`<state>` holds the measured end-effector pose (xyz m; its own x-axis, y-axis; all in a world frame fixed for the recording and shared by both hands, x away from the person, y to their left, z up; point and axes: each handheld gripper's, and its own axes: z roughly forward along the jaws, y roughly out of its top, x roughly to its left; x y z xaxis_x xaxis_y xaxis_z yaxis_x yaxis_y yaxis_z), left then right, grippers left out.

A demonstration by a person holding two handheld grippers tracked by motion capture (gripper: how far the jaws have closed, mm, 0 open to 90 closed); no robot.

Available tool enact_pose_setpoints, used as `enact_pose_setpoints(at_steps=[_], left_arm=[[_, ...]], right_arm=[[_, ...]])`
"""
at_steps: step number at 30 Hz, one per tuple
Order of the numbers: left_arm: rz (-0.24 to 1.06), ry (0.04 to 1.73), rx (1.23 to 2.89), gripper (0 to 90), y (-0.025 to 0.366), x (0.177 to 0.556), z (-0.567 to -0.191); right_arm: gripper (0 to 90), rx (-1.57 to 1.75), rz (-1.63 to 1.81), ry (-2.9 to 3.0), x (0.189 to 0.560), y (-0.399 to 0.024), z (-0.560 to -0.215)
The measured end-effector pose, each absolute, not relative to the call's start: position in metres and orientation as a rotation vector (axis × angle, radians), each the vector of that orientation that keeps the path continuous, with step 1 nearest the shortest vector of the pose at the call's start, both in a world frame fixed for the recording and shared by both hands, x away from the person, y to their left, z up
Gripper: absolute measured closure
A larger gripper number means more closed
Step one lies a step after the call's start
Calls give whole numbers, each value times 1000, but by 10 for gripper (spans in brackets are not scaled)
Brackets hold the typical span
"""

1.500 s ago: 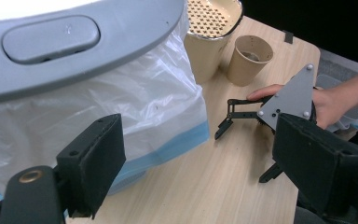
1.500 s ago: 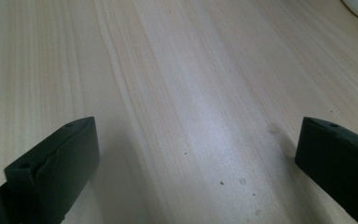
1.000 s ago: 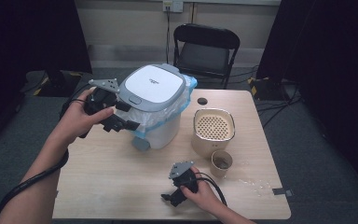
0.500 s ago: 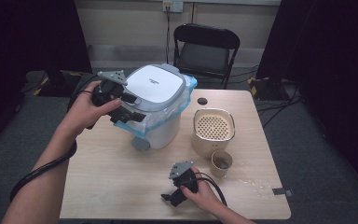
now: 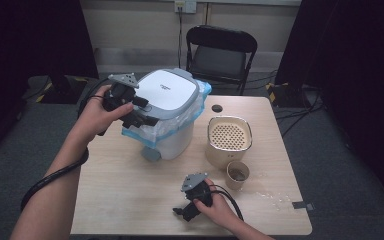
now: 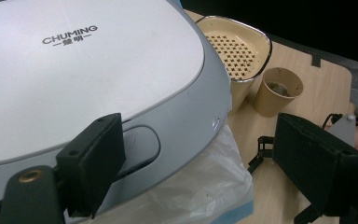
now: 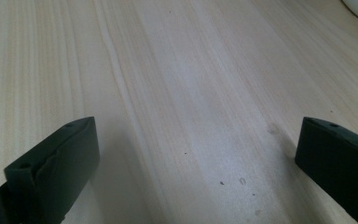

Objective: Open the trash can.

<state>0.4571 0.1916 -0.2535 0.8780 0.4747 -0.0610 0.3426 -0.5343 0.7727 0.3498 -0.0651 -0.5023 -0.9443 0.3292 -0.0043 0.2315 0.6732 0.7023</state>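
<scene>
Lidded bin [image 5: 167, 112] stands on the far left part of the wooden table [image 5: 130, 200], white body, grey-rimmed lid, a clear liner with a blue edge spilling out under the lid.

Left gripper [image 5: 147, 120] is held at the bin's left front edge, at lid height, pointing toward the lid rim. In the left gripper view its jaws stand well apart: one black jaw sits over the grey lid rim by the oval latch [image 6: 137, 145], the other hangs out past the bin's edge, above the table. The lid corner and liner [image 6: 200, 196] lie between them. Whether the nearer jaw touches the lid, cannot tell.

Right gripper [image 5: 189, 210] rests low at the near edge of the table, well apart from the bin. Jaws wide apart, bare wood between them.

Cream perforated container [image 5: 229, 140] stands just right of the bin; paper cup [image 5: 237, 174] just in front of it.
</scene>
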Motion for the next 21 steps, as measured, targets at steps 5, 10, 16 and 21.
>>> enact_pose_setpoints(at_steps=[5,10,16,21], left_arm=[[204,577,2206,165,191,456,-254],[213,562,2210,164,191,455,-255],[210,579,2212,165,190,454,-255],[196,537,2234,170,188,450,-253]], right_arm=[[0,464,1128,2753,350,-65,-502],[0,464,1128,2753,350,-65,-502],[0,452,1130,2752,350,-65,-502],[0,455,1131,2752,350,-65,-502]])
